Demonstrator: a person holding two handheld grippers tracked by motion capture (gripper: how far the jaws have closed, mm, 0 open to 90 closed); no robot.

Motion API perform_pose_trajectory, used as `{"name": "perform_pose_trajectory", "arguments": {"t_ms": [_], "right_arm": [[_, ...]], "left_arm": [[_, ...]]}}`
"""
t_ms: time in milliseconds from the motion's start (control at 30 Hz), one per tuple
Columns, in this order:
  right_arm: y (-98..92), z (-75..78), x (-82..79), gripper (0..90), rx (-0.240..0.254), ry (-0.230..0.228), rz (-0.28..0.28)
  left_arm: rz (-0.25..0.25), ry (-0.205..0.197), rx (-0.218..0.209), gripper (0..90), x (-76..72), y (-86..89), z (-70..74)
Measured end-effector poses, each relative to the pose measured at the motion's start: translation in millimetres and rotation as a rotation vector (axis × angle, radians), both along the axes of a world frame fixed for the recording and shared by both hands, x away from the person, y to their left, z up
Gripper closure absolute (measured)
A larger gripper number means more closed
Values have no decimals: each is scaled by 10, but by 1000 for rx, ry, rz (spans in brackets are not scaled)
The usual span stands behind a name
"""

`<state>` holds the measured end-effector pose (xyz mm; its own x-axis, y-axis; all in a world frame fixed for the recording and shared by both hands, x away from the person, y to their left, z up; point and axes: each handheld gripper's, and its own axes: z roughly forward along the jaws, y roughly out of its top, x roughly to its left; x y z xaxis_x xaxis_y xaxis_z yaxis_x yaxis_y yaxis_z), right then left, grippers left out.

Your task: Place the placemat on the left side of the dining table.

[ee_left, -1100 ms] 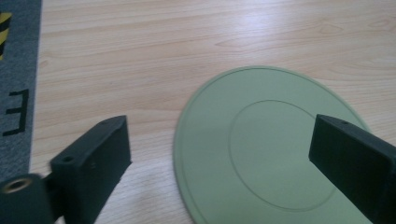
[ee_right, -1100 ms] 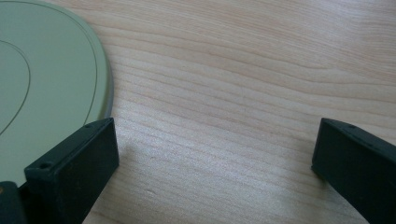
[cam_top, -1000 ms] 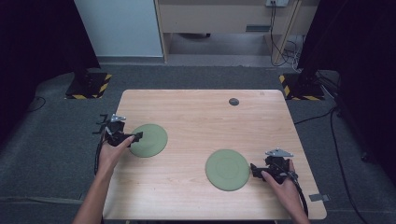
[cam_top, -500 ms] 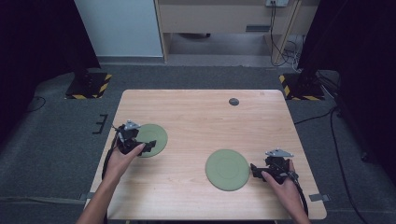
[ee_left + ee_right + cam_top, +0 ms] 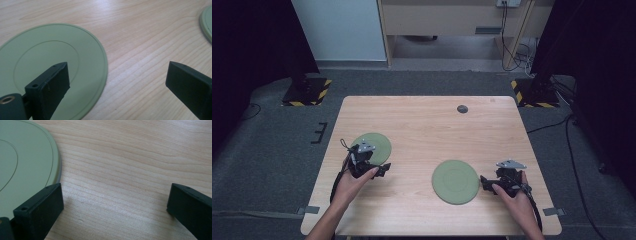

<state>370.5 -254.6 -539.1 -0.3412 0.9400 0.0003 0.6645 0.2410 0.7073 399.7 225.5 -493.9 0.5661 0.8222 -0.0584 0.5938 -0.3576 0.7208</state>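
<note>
We see the worktop [image 5: 427, 130] evenly and brightly lit from above, while the surrounding floor [image 5: 272, 150] falls off into deep darkness at both sides. Shadows under the hands are soft and short. In both gripper views the near jaws are slightly blurred; the wood grain carries a mild sheen.

On the tabletop [image 5: 422, 125] one plate [image 5: 374, 143] lies near the left edge, about midway between the far and near edges, and a second plate [image 5: 456, 181] lies right of centre, closer to the near edge, well apart from the first. A small disc [image 5: 462, 109] sits near the far edge, right of the middle. The left gripper [image 5: 379, 169] is over the first plate's near rim; the right gripper [image 5: 486, 183] is just right of the second plate.
</note>
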Motion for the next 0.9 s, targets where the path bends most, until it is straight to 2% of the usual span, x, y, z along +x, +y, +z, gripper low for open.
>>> {"name": "perform_pose_trajectory", "arguments": {"t_ms": [167, 300, 900], "right_arm": [[-2, 0, -1, 8, -1, -1, 2], [-2, 0, -1, 8, -1, -1, 2], [-5, 0, -6, 8, -1, 0, 4]], "left_arm": [[-31, 0, 14, 42, -89, -95, -40], [-50, -2, 9, 41, -147, -165, -70], [-126, -5, 19, 42, -318, -456, -117]]}}
